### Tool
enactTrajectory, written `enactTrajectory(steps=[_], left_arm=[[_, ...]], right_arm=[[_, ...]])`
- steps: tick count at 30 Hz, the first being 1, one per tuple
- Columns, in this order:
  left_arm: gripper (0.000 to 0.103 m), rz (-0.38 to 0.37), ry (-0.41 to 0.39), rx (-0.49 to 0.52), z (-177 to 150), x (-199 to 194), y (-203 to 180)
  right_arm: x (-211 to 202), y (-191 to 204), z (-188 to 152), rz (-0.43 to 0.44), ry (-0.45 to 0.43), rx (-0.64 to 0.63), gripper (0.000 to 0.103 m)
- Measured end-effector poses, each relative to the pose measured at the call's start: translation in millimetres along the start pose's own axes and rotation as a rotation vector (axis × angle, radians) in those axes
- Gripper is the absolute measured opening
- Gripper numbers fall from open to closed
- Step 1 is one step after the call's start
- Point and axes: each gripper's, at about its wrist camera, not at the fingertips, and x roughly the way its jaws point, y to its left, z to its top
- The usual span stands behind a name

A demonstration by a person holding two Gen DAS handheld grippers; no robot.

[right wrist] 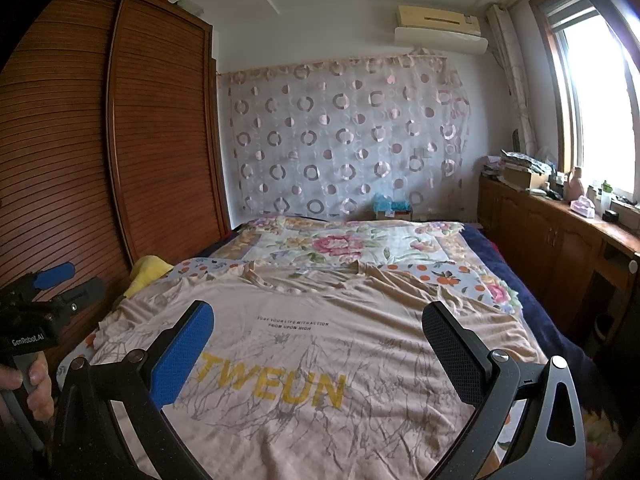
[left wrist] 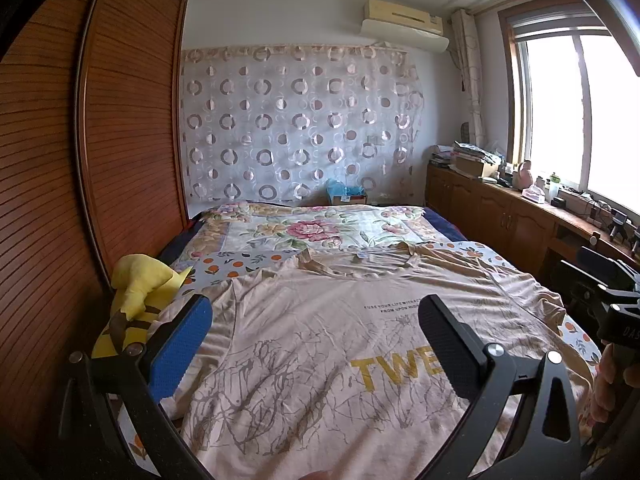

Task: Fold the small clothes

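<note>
Beige shirt [right wrist: 320,360] lying flat on bed [right wrist: 520,292] | left gripper [left wrist: 316,344] hovering, jaws wide, empty | right gripper [right wrist: 320,348] hovering, jaws wide, empty

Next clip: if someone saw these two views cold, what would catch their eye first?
Most likely the beige T-shirt spread flat on the bed, its yellow "TWEUN" print facing up between the fingers of the open right tool. The open left tool hangs over the shirt's left part, with a yellow plush toy just beyond it at the bed's left edge. Behind, a circle-patterned curtain covers the far wall beside a tall wooden wardrobe.
</note>
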Motion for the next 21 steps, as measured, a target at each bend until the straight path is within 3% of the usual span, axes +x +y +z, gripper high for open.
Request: enactTrajectory(steps=[21], left_arm=[[0.103, -0.001, -0.002, 0.002, 0.0, 0.4, 1.0]], right_arm=[[-0.1, 0.3, -2.7, -0.001, 0.001, 0.002, 0.103]])
